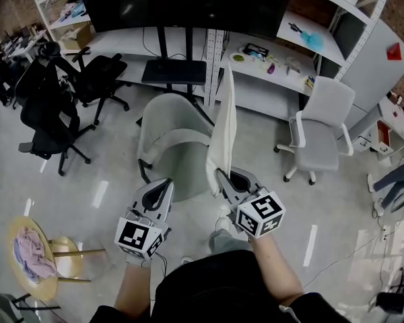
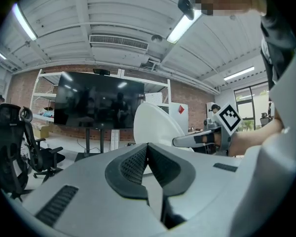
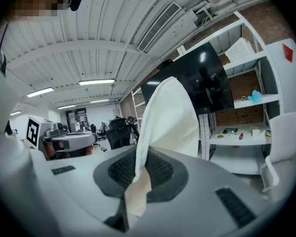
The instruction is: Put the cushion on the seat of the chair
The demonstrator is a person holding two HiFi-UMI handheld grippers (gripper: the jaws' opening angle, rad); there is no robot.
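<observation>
A thin white cushion (image 1: 223,126) stands upright on edge, its lower corner pinched in my right gripper (image 1: 225,178), which is shut on it. In the right gripper view the cushion (image 3: 170,117) rises from between the dark pads (image 3: 160,171). A grey-green chair (image 1: 167,123) stands just beyond both grippers, and the cushion hangs over its right side. My left gripper (image 1: 163,186) is to the left of the cushion, shut with nothing in it. The left gripper view shows its pads (image 2: 133,164) pressed together, with the cushion (image 2: 155,120) and the right gripper (image 2: 200,140) beyond them.
A white office chair (image 1: 320,130) stands at the right, black office chairs (image 1: 50,106) at the left. A large dark screen on a stand (image 1: 167,69) and white shelving (image 1: 276,62) are behind the grey chair. A round yellow stool (image 1: 60,264) with pink cloth sits lower left.
</observation>
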